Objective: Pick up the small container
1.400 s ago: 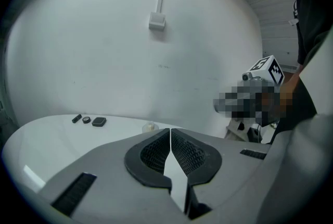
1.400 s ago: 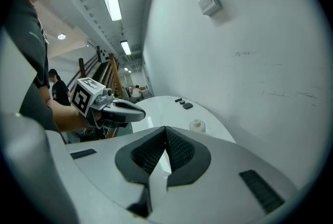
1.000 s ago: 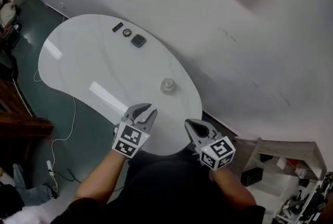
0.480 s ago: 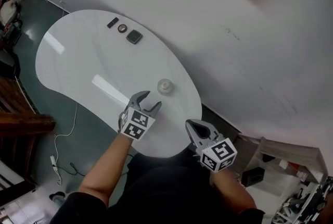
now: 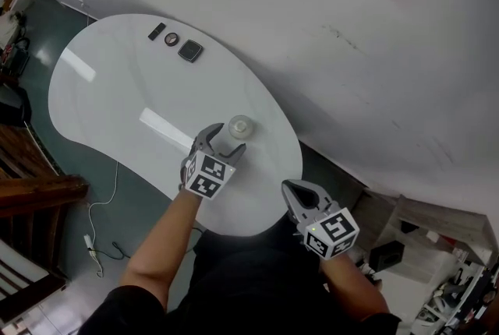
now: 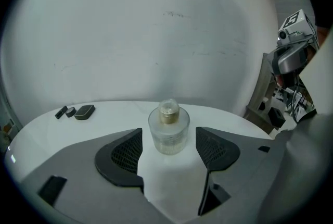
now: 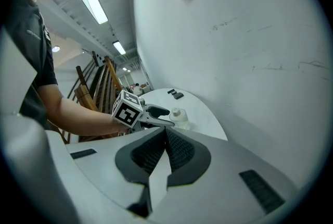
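Forward went my left hand-held gripper, jaws just opened wide and empty, to the small clear gold-capped glass container; I reckoned it needed centring before closing.

No text, label or number can be read.
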The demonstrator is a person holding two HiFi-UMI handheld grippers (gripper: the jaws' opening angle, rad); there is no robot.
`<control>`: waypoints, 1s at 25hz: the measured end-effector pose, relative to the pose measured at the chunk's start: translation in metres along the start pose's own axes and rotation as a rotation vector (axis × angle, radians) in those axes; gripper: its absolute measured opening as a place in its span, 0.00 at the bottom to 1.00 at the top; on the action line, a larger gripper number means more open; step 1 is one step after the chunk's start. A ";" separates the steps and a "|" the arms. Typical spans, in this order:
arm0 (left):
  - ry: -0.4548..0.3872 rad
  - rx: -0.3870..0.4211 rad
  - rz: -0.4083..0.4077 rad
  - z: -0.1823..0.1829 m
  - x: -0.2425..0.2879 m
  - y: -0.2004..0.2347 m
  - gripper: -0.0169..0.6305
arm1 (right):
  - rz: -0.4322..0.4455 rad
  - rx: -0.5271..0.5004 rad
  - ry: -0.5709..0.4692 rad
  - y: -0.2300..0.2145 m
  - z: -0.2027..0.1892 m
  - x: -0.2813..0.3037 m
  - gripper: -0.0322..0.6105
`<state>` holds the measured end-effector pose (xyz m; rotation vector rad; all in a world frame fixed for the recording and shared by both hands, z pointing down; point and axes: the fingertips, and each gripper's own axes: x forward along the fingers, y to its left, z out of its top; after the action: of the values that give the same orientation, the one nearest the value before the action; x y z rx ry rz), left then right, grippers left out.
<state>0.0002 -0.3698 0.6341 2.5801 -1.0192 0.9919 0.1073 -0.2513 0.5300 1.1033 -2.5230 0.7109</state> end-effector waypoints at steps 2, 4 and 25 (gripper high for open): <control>-0.004 0.013 -0.001 0.001 0.005 0.001 0.52 | -0.005 0.007 0.003 -0.002 -0.002 -0.001 0.04; -0.016 0.017 0.004 0.002 0.010 0.003 0.53 | -0.011 0.010 0.004 -0.003 -0.004 -0.002 0.04; -0.017 0.071 -0.025 0.005 0.054 0.000 0.55 | -0.069 0.036 0.033 -0.018 -0.018 -0.020 0.04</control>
<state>0.0315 -0.4005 0.6652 2.6558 -0.9708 1.0204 0.1353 -0.2403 0.5425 1.1744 -2.4412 0.7526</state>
